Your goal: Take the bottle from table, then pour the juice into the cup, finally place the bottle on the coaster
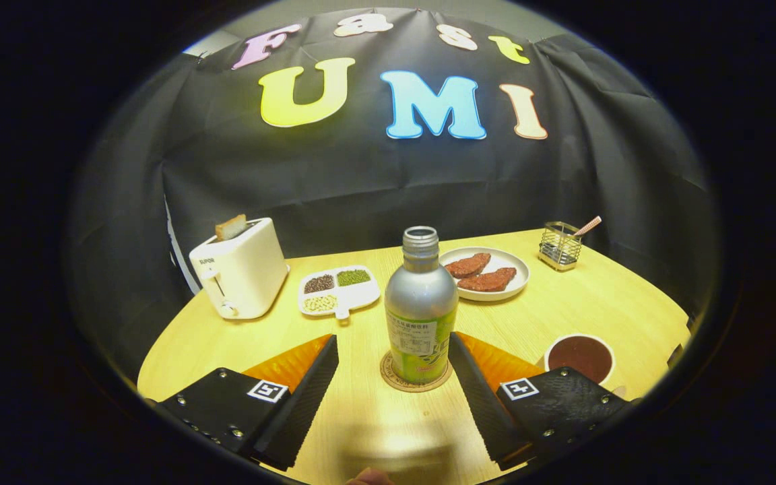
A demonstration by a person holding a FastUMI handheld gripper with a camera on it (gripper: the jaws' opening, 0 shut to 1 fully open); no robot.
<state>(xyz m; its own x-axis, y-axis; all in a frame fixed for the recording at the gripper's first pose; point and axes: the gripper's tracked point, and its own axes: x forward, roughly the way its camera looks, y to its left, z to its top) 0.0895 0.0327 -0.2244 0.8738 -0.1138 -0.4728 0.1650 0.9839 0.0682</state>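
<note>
bottle (421, 303) upright on the coaster (415, 377), uncapped, just ahead of the gripper (393, 364), fingers spread wide apart, touching nothing. cup (580, 357) of dark juice beside the right finger.

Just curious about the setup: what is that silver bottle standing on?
The bottle stands upright on a round cork-coloured coaster, just ahead of the open gripper. Only the coaster's rim shows around the base; its middle is covered by the bottle.
</note>
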